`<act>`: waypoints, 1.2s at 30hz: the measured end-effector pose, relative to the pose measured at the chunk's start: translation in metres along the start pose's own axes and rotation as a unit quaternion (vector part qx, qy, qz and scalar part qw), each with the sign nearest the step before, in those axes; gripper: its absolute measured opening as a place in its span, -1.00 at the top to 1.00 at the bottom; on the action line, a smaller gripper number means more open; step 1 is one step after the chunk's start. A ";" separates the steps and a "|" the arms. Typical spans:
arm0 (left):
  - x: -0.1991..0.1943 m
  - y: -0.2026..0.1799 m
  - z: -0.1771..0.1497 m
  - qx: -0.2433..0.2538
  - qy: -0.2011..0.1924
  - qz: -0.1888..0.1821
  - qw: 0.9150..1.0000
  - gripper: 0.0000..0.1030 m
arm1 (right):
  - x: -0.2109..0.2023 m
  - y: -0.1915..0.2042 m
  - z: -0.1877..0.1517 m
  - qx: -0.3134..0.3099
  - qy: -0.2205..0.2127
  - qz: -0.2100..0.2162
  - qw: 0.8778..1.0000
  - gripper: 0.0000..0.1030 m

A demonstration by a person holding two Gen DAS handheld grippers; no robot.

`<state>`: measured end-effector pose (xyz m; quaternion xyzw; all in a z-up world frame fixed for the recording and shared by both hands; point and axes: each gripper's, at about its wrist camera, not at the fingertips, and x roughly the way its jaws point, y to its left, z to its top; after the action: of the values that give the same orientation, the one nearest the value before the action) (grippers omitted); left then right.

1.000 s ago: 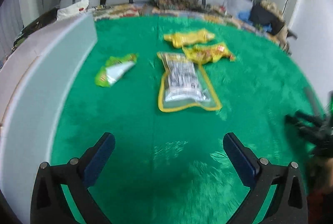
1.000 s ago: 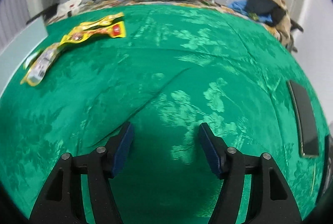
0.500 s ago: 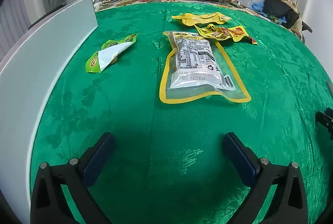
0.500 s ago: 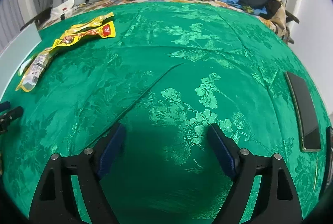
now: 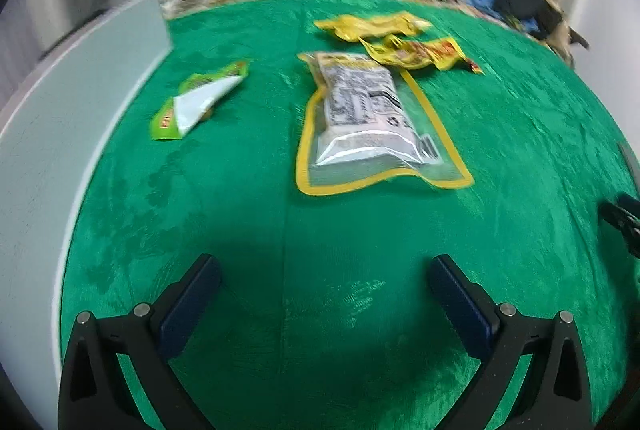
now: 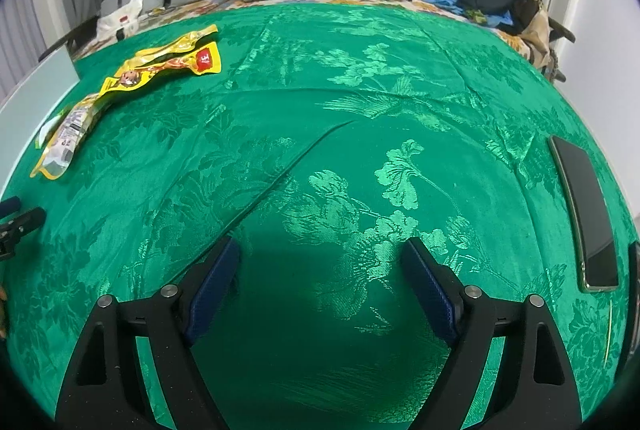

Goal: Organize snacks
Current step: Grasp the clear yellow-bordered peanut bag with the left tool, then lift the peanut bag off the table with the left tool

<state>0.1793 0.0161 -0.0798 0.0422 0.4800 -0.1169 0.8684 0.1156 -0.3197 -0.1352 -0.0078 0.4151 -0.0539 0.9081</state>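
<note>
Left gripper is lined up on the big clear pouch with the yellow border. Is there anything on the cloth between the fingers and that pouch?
Nothing visible. The left gripper is open, and only bare green cloth lies between it and the clear pouch. The green packet sits off to the left, the two yellow packets beyond the pouch.

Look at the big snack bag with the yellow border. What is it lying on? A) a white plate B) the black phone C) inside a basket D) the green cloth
D: the big snack bag lies flat on the green cloth, ahead of the open left hand-held gripper, untouched.
</note>
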 end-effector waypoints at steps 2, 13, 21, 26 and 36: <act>-0.010 0.004 0.013 -0.011 -0.012 -0.039 0.999 -0.98 | 0.000 0.000 0.000 0.000 0.000 0.000 1.000 -0.68; 0.057 -0.021 0.121 0.003 0.046 -0.017 0.999 -0.99 | 0.000 0.000 0.000 0.000 0.000 -0.001 1.000 -0.68; 0.040 -0.019 0.084 0.013 0.023 0.015 1.000 -0.15 | 0.000 0.000 0.000 0.000 0.000 -0.001 1.000 -0.68; 0.004 -0.016 0.027 0.009 0.024 0.025 0.999 -0.20 | 0.000 0.000 0.000 0.000 0.000 -0.001 1.000 -0.68; 0.000 -0.013 0.000 0.001 0.006 0.042 0.999 -0.57 | 0.000 0.001 0.000 0.000 0.001 -0.001 1.000 -0.68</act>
<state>0.1763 0.0038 -0.0790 0.0637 0.4832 -0.0806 0.8695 0.1156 -0.3191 -0.1352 -0.0079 0.4155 -0.0553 0.9079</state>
